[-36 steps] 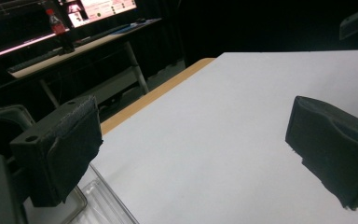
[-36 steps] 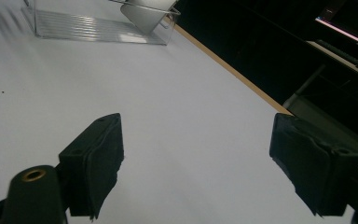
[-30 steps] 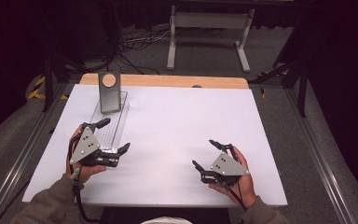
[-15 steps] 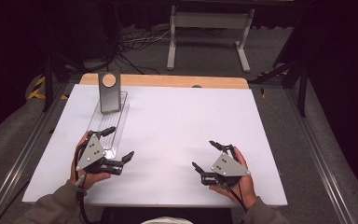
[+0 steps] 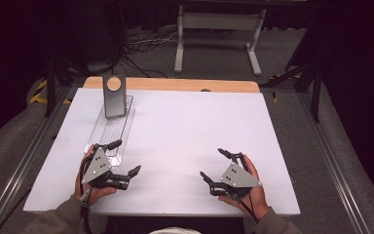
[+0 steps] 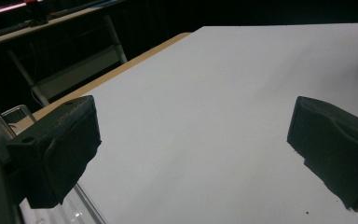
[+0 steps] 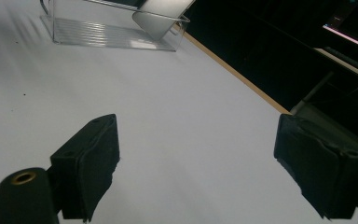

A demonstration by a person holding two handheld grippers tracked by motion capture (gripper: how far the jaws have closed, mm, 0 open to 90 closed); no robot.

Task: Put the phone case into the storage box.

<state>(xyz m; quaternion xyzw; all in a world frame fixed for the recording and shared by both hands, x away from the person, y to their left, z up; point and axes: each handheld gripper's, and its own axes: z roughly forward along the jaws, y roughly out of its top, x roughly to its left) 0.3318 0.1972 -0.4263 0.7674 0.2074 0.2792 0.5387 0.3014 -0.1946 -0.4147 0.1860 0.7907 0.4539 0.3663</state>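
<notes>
One white counter (image 5: 190,141) carries everything, with a strip of wooden edge (image 5: 175,84) showing along its far side. On its far-left part lies one clear plastic tray (image 5: 111,130), long and ribbed, running from the far edge toward the person; in its far end stands one upright grey plate (image 5: 114,96) with a single round tan disc near the top. Two hand-held grippers sit at the near side, well apart from each other. The left gripper (image 5: 123,157) is just beside the near end of the tray, its two black fingers (image 6: 60,149) spread wide with nothing between them; one finger lies over the tray's near corner. The right gripper (image 5: 218,165) rests over bare counter at the near right, its two fingers (image 7: 91,158) likewise spread wide and empty.
</notes>
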